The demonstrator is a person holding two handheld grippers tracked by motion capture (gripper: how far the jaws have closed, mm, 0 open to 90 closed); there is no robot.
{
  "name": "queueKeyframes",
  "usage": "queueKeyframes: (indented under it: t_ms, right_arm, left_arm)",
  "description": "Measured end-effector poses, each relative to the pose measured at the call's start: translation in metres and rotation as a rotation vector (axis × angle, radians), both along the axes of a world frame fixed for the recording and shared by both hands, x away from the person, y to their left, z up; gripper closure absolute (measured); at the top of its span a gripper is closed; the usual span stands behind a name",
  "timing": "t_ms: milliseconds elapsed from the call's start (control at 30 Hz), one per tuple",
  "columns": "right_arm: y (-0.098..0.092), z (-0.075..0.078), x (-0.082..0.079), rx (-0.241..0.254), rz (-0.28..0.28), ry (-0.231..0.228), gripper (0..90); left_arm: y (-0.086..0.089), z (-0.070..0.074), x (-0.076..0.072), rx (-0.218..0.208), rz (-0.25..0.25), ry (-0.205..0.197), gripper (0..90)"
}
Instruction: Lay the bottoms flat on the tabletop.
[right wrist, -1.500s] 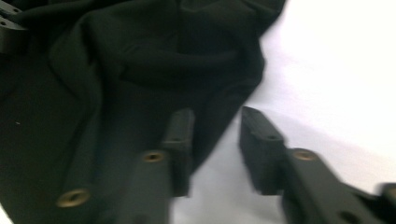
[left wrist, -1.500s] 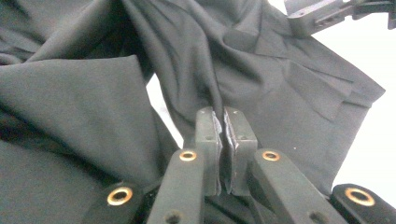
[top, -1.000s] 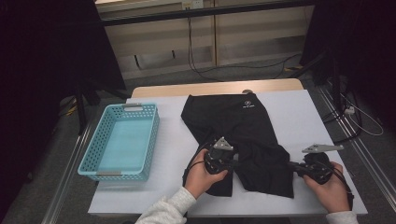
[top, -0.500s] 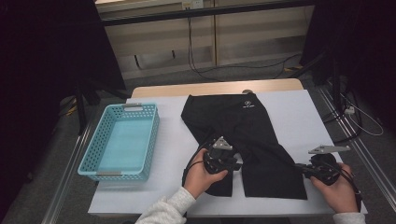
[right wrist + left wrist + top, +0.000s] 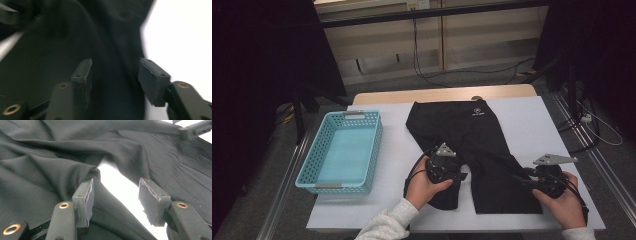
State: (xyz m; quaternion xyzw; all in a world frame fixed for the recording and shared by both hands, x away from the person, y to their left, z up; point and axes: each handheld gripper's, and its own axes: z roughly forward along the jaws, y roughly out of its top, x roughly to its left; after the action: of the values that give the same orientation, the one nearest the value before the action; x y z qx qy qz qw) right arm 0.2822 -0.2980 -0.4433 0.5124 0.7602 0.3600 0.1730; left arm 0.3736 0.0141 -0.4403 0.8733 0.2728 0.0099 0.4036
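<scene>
Shorts: black, thin matte fabric, small white logo at waistband; centre of high view on white table. Since 1 s ago: right leg pulled out flat toward lower right; left leg still bunched, creased.

Left gripper: lower centre, over left leg hem. Jaws just been opening, now apart; fabric fold against one pad, not pinched.

Right gripper: lower right, at right leg's outer edge. Jaws just been opening, apart, cloth beneath, nothing clamped.

Basket: light blue plastic, perforated, rectangular; left of frame.
</scene>
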Motion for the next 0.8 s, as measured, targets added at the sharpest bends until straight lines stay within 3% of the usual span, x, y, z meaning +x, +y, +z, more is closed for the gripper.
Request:
queueKeyframes:
  t_ms: [133,200,400,567,700,800]
  right_arm:
    - [0.02,0.005,0.002,0.039,0.043,-0.039,32.9]
    - [0.031,0.005,0.005,0.053,0.044,-0.043,30.2]
    - [0.058,-0.002,0.015,0.031,0.114,-0.015,30.2]
    - [0.073,-0.004,0.018,0.025,0.178,0.0,37.4]
    - [0.089,-0.006,0.021,0.034,0.198,0.016,39.8]
    - [0.105,-0.009,0.021,0.02,0.243,0.036,39.1]
  left_arm:
    - [0.006,0.003,0.003,-0.024,0.018,0.018,44.0]
    - [0.01,0.006,0.005,-0.051,0.03,0.023,38.3]
    - [0.023,0.015,0.009,-0.072,0.051,0.033,25.4]
    - [0.036,0.018,0.014,-0.074,0.094,0.021,23.3]
    - [0.042,0.021,0.017,-0.075,0.122,0.02,22.6]
    - [0.045,0.022,0.017,-0.077,0.128,0.012,22.6]
